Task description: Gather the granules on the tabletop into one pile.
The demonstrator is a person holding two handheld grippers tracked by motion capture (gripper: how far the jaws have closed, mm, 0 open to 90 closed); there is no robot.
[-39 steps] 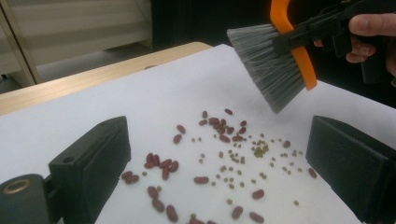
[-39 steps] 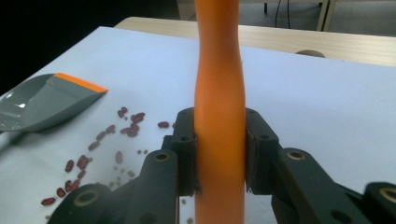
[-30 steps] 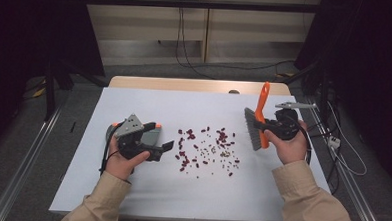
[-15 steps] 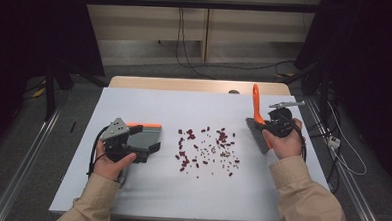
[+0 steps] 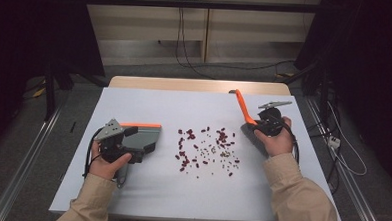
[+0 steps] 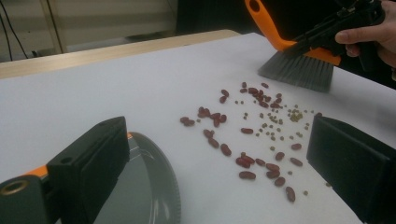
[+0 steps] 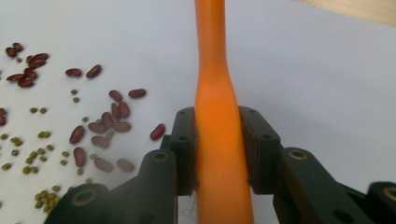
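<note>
A: Resting at the left of the white tabletop (image 5: 145,198), the left tool (image 5: 125,143) is sitting in a person's left hand (image 5: 106,161), its jaws standing wide in the left gripper view. A grey dustpan (image 5: 145,136) with an orange edge is lying at that tool, its mouth facing the spill; whether the jaws are pressing on it I cannot tell.

B: And the spill itself?

A: Red beans (image 5: 184,157) and small green beans (image 5: 225,154) are lying scattered across the middle of the tabletop, between the two tools, the red ones thicker toward the dustpan side. In the left gripper view the dustpan's curved rim (image 6: 163,177) is sitting near the closest red beans, apart from them.

B: What is happening on the right?

A: The right tool (image 7: 217,140) is clamping its jaws on the orange handle of a brush (image 5: 244,110), held in the person's right hand (image 5: 275,141). The handle is tilting up and away from the person. The grey bristles (image 6: 299,72) are sitting at the tabletop just beyond the far edge of the beans.
</note>
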